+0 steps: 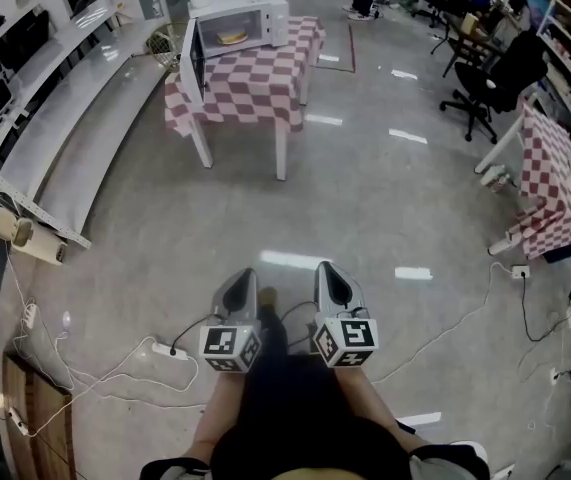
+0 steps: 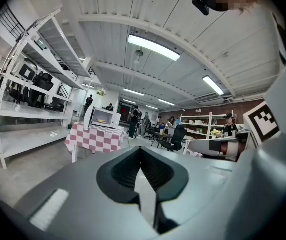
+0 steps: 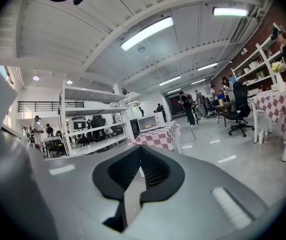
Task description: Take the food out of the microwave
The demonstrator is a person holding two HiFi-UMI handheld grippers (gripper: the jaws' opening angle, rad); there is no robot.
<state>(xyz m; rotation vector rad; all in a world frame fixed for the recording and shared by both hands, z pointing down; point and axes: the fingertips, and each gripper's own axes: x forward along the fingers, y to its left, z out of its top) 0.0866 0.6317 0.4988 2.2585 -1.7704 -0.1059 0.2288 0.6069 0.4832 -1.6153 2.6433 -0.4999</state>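
Fingers of left gripper (image 1: 242, 280) and right gripper (image 1: 327, 273) are closed, empty; if unopened at the microwave (image 1: 255, 13), they would likely shove the food (image 1: 232, 37).

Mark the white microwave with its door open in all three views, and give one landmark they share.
Head view: the white microwave with open door sits at the top, left of centre.
Left gripper view: small, left of centre, at mid-height.
Right gripper view: small, near centre, at mid-height.
Shared landmark: the red-and-white checked tablecloth under it.
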